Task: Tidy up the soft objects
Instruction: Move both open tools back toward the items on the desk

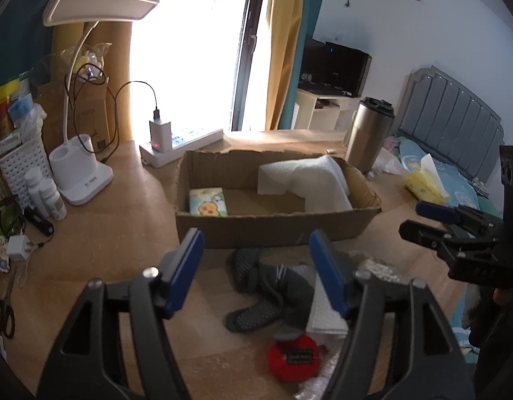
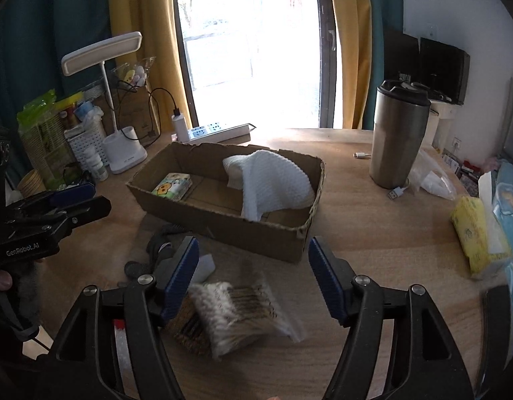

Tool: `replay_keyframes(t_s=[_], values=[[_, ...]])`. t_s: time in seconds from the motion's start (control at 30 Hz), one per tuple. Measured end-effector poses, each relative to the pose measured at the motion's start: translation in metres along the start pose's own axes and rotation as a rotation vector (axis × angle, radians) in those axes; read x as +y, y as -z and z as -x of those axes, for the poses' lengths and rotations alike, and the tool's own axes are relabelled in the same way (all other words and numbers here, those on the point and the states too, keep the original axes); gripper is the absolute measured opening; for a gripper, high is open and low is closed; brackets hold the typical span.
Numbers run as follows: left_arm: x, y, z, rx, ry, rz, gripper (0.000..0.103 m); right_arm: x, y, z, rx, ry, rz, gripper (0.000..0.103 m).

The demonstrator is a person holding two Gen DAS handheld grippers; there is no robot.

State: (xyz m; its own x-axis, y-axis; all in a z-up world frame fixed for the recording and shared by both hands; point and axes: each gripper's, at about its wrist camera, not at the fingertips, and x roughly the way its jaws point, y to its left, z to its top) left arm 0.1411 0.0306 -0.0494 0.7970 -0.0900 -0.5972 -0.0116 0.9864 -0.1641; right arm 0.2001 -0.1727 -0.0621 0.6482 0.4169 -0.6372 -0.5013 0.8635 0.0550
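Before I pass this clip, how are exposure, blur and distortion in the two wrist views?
Left wrist view: window blown out white, glare spilling onto the power strip; fisheye bends the edges; red item soft. Right wrist view: same blown-out window; cotton swab bag blurred; cardboard box reasonably sharp; dark vignette corners.
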Motion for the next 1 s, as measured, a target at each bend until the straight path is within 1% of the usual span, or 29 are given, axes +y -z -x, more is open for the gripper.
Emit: replay_keyframes(t_s=[0.2, 0.5, 0.77, 1.0], values=[[-0.008, 0.009, 0.005, 0.006, 0.007, -0.004, 0.069, 0.004, 0.009, 0.009, -0.007, -0.006, -0.001, 0.072], [-0.024, 0.030, 0.009, 0.038, 0.019, -0.012, 0.070, 0.007, 0.027, 0.017, -0.007, -0.021, -0.002, 0.072], [-0.039, 0.057, 0.009, 0.087, 0.025, -0.015, 0.070, 0.007, 0.045, 0.020, -0.001, -0.041, -0.009, 0.072], [-0.044, 0.078, 0.011, 0.128, 0.029, -0.017, 0.070, 0.008, 0.064, 0.024, 0.003, -0.050, -0.017, 0.072]])
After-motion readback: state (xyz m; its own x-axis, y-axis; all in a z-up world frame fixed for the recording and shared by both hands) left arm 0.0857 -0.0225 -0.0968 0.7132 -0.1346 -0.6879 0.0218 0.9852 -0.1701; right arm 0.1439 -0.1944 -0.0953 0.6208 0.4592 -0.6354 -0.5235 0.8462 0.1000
